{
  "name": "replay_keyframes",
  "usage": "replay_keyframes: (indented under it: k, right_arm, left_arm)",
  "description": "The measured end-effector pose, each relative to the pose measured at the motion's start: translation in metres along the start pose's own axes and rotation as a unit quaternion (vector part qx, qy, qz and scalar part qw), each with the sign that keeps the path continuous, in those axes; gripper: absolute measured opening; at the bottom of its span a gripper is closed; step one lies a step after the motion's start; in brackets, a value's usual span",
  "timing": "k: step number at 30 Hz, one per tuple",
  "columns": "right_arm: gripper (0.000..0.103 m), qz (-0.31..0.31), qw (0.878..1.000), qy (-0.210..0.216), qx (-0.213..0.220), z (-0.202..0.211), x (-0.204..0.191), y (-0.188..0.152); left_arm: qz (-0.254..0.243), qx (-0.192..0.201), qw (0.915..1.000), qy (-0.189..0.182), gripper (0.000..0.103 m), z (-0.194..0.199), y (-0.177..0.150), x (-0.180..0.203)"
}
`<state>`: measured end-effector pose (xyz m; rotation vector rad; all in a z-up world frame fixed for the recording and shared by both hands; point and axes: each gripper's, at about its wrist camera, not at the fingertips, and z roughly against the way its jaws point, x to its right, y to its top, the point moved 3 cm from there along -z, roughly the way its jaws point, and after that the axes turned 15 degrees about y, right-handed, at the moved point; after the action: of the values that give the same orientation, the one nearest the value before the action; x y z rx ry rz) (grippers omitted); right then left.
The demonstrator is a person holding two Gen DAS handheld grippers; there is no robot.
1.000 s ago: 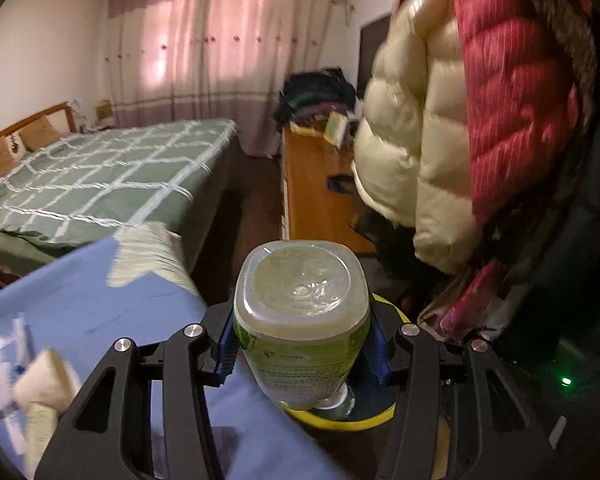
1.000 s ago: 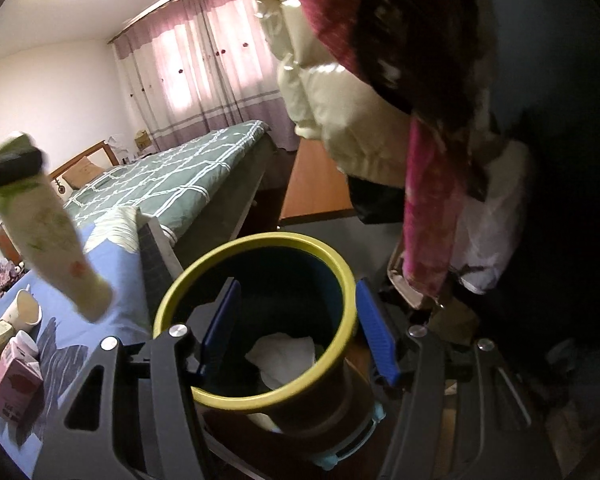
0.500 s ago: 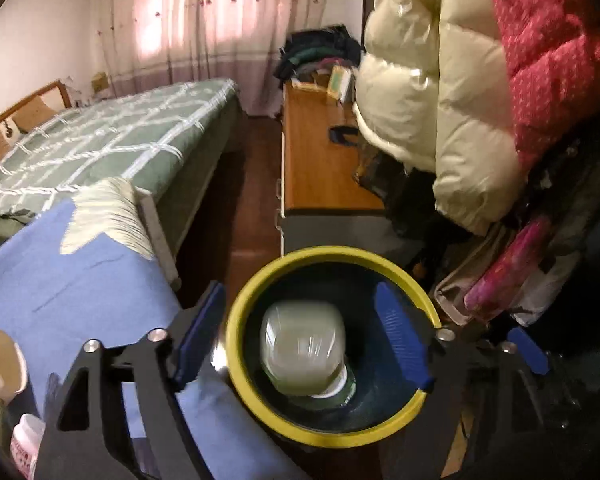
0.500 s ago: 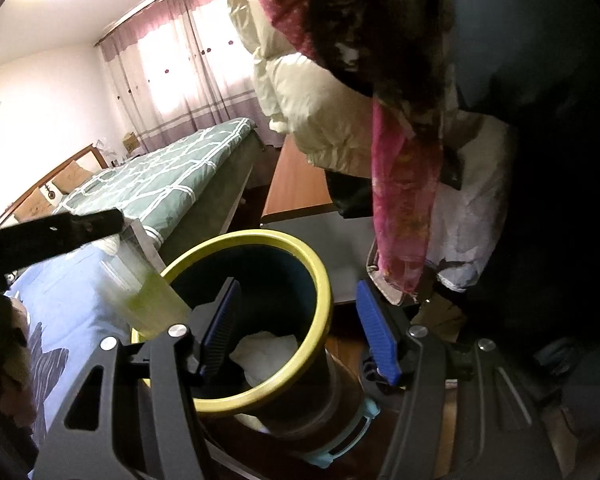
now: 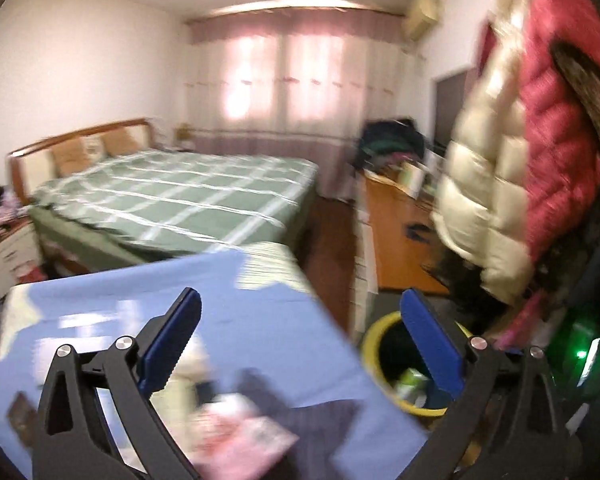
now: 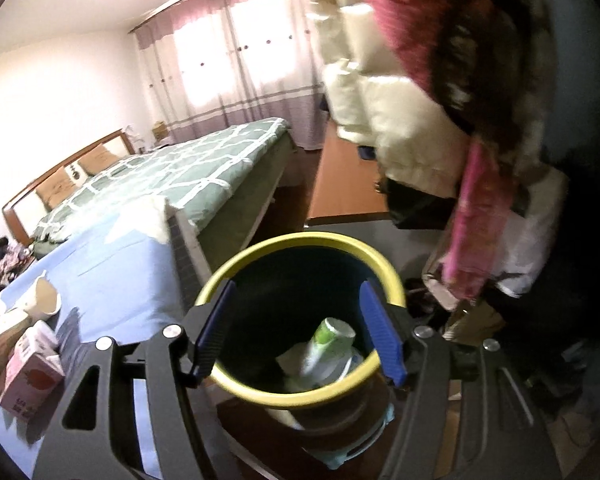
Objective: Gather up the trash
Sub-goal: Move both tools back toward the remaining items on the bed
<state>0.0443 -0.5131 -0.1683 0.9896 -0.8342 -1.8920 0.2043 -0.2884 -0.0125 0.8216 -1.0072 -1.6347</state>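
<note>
Left wrist view: left hand-held gripper (image 5: 296, 344) opening wide, nothing between the jaws, over the blue worktop (image 5: 260, 320); blurred pink carton (image 5: 240, 440) below.
Right wrist view: right hand-held gripper (image 6: 298, 330) opening, straddling the bin (image 6: 300, 242) rim, not clamped; bottle (image 6: 326, 344) lies inside the bin.

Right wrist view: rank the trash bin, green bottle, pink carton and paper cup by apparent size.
1. trash bin
2. pink carton
3. green bottle and paper cup: look alike, unranked.
The carton's nearness to the camera makes its place unsure.
</note>
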Motion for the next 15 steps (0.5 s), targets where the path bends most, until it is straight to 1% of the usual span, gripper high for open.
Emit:
replay_keyframes:
  k: [1,2,3,6,7,8,9,10,12,13,15]
  right_arm:
    - [0.062,0.009,1.000,0.004,-0.002,-0.003,-0.010,0.000]
    - [0.063,0.015,1.000,0.007,-0.004,-0.005,-0.018,0.000]
    - [0.063,0.022,1.000,0.014,-0.007,-0.008,-0.029,0.000]
    - [0.063,0.043,0.998,0.033,-0.018,-0.017,-0.059,-0.004]
    - [0.063,0.049,0.998,0.038,-0.022,-0.021,-0.067,-0.006]
    - [0.063,0.059,0.997,0.046,-0.029,-0.025,-0.083,-0.010]
    - [0.063,0.065,0.996,0.051,-0.032,-0.028,-0.091,-0.012]
    - [0.063,0.074,0.995,0.061,-0.036,-0.032,-0.104,-0.014]
    - [0.063,0.085,0.993,0.077,-0.041,-0.036,-0.125,-0.019]
    - [0.063,0.090,0.991,0.084,-0.045,-0.038,-0.134,-0.021]
    - [0.063,0.107,0.987,0.104,-0.058,-0.045,-0.158,-0.028]
  left_arm:
    - [0.006,0.005,0.9999,0.015,0.098,0.002,-0.001,-0.015]
    - [0.015,0.012,0.9990,0.040,0.098,0.005,-0.004,-0.038]
    - [0.024,0.020,0.9972,0.068,0.098,0.007,-0.007,-0.061]
    - [0.044,0.025,0.9903,0.129,0.098,0.010,-0.018,-0.120]
    - [0.056,0.023,0.9868,0.150,0.098,0.011,-0.025,-0.142]
    - [0.070,0.023,0.9830,0.168,0.098,0.011,-0.031,-0.165]
    - [0.080,0.022,0.9804,0.179,0.098,0.012,-0.036,-0.183]
    - [0.097,0.021,0.9745,0.201,0.098,0.011,-0.044,-0.208]
    - [0.114,0.020,0.9659,0.231,0.098,0.011,-0.056,-0.239]
    - [0.124,0.022,0.9600,0.250,0.098,0.010,-0.063,-0.256]
    - [0.134,0.028,0.9508,0.278,0.098,0.010,-0.075,-0.279]
